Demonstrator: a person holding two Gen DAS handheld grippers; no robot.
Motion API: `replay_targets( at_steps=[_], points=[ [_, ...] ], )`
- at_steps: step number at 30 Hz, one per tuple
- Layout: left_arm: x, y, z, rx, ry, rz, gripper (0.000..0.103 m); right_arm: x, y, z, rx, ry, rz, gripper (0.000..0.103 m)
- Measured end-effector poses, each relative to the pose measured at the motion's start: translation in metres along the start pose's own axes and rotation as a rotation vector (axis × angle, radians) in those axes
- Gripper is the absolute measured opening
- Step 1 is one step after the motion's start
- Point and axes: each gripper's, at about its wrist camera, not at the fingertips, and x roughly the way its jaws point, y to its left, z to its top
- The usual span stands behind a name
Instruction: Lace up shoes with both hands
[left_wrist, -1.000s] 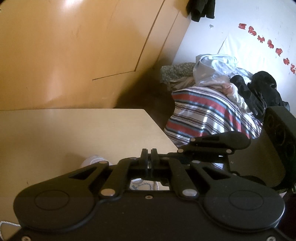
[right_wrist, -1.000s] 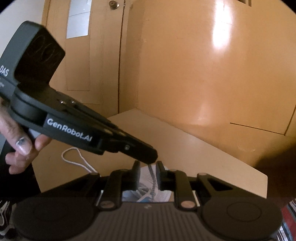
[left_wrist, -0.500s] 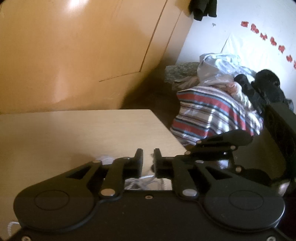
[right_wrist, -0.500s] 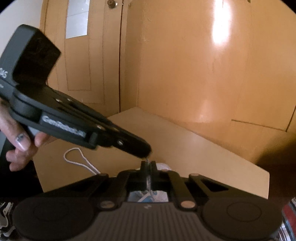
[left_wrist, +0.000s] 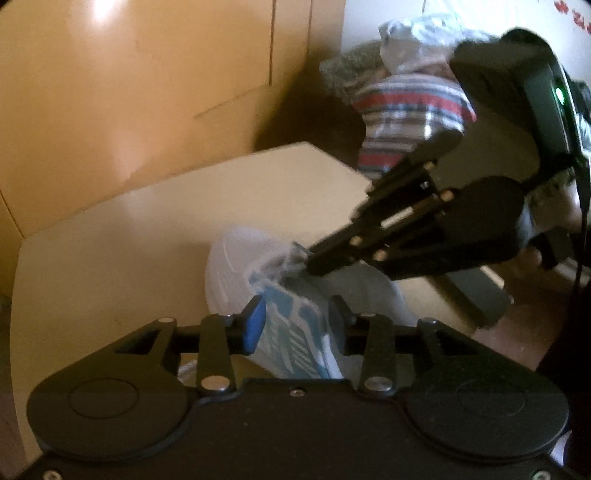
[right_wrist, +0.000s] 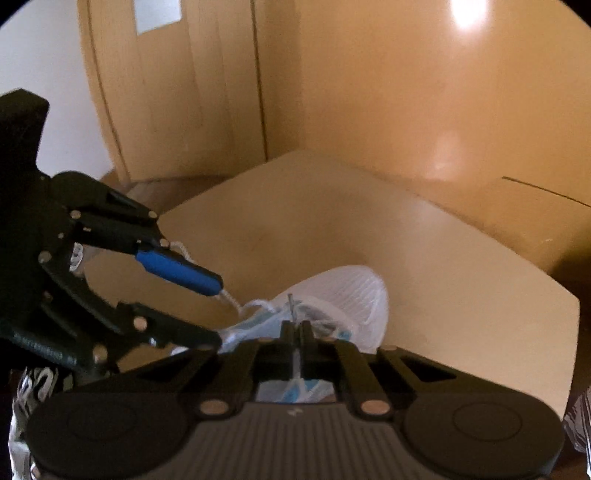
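Wood wardrobe panels (right_wrist: 406, 92) fill the upper bkgd in both views, door (right_wrist: 166, 92) upper left of the rt-wrist view. Tan table (left_wrist: 129, 240) spans the mid of both frames. Pile of clothes w/ striped fabric (left_wrist: 406, 118) sits upper right in the left-wrist view, partly behind my other tool. White shoe (right_wrist: 343, 295) w/ blue trim lies on the table, lower center in both views, toe pointing away from me. My right gripper (right_wrist: 295, 328) is pinched tight on a lace end (right_wrist: 291, 301), whose tip sticks up just above the fingers, over the shoe's eyelet area; in the left-wrist view it comes in from the right w/ its tip at the shoe's throat. My left gripper (left_wrist: 295, 321) has jaws partway apart, just been opening, straddling the blue tongue area, nothing pinched. A blue pad (right_wrist: 177, 267) shows on one left finger. White lace (right_wrist: 236, 302) trails past that pad to the shoe; contact w/ pad unclear. Both frames blurry.
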Motion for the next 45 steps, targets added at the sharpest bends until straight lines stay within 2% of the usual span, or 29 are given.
replay_targets(
  at_steps=[3, 5, 11, 15, 28, 45],
  points=[
    [0.004, -0.004, -0.003, 0.016, 0.014, -0.002, 0.035, 0.01, 0.0, 0.001, -0.007, 0.037, 0.011, 0.003],
    [0.005, -0.005, -0.004, 0.017, 0.009, 0.008, 0.019, 0.011, 0.003, 0.0, -0.015, 0.057, 0.015, 0.003],
    [0.005, 0.002, -0.007, -0.013, 0.001, 0.018, 0.014, 0.008, 0.013, -0.002, -0.027, 0.089, 0.015, 0.003],
    [0.005, 0.003, -0.007, -0.042, -0.003, 0.017, 0.013, 0.011, 0.015, -0.002, -0.038, 0.1, 0.016, 0.003],
    [0.002, 0.001, -0.006, -0.031, -0.005, 0.019, 0.013, 0.023, 0.016, -0.004, -0.07, 0.129, 0.018, 0.003],
    [0.001, -0.002, -0.008, -0.026, -0.002, 0.02, 0.013, 0.019, 0.022, 0.0, -0.085, 0.111, 0.026, 0.003]
  ],
)
